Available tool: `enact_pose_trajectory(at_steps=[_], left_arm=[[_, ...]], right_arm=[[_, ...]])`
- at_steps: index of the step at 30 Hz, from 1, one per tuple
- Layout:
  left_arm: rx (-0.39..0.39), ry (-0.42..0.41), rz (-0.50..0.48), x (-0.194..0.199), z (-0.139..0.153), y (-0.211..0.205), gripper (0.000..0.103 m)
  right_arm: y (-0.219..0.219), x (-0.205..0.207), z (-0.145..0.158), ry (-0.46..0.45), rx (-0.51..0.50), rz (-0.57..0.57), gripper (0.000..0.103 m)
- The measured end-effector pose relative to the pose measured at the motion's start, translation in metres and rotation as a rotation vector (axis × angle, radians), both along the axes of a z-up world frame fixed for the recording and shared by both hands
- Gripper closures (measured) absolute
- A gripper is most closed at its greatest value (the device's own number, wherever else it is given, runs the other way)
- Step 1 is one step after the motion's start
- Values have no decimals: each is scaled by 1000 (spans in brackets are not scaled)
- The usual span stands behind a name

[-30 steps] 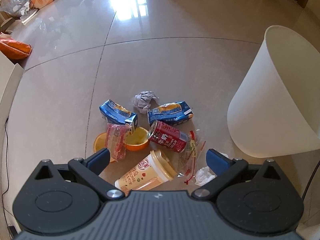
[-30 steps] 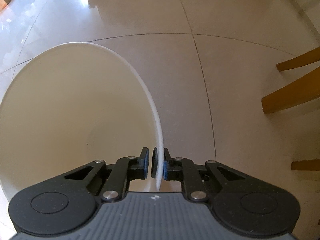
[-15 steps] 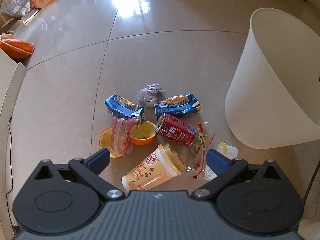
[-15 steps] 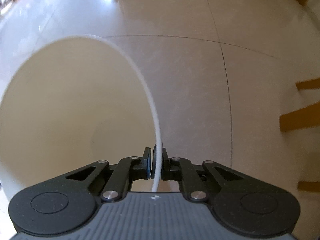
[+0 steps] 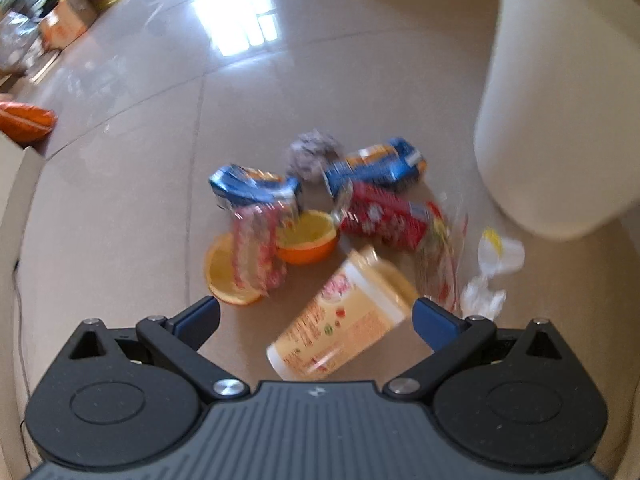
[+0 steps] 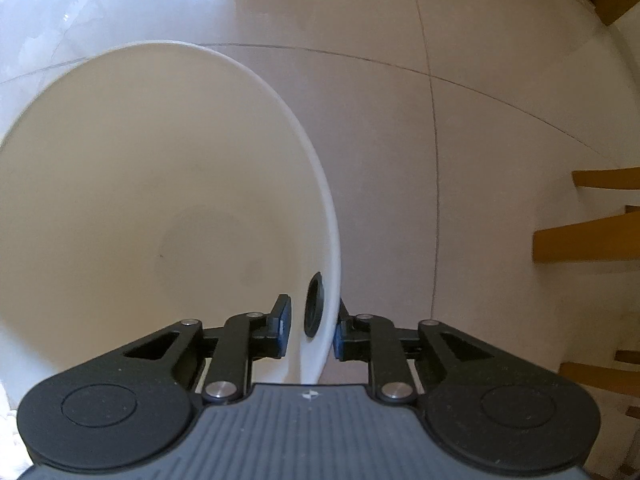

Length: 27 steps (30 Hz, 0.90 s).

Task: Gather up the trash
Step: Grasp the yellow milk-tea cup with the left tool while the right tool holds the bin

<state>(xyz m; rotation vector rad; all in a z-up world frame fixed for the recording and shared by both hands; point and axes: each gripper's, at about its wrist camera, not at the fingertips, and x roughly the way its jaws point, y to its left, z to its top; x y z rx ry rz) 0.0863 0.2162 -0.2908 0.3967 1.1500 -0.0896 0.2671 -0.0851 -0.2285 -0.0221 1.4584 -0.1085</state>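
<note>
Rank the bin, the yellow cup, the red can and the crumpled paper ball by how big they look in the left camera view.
1. bin
2. yellow cup, though it lies nearest the camera
3. red can
4. paper ball

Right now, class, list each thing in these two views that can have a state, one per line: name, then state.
White plastic bin: upright, empty inside.
Cream paper cup: lying on its side.
Red drinks can: lying on its side.
Two blue cartons: lying flat.
Grey paper ball: crumpled.
Left gripper: open, holding nothing.
Right gripper: jaws just opened; bin rim between them, left pad clear.
</note>
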Motion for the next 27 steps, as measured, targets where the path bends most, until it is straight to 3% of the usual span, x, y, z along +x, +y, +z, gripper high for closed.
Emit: enact_pose_trajectory(at_steps=[4, 6, 9, 12, 14, 21, 27], left_arm=[[69, -6, -99, -18, -32, 6, 2], [103, -21, -145, -18, -39, 6, 3], [55, -35, -187, -10, -43, 8, 4], [-30, 8, -242, 3, -53, 7, 4], [-46, 36, -284, 11, -66, 4, 5], [21, 130, -388, 24, -103, 4, 10], [28, 134, -406, 26, -113, 2, 18]], right_arm=[[-4, -2, 2, -33, 23, -10, 79], [-4, -5, 5, -47, 23, -22, 88], [-5, -10, 8, -70, 11, -3, 89], [-7, -9, 8, -73, 13, -12, 89], [-6, -12, 9, -76, 17, -12, 89], [-13, -10, 17, -69, 29, -21, 90], [-18, -8, 12, -72, 28, -17, 90]])
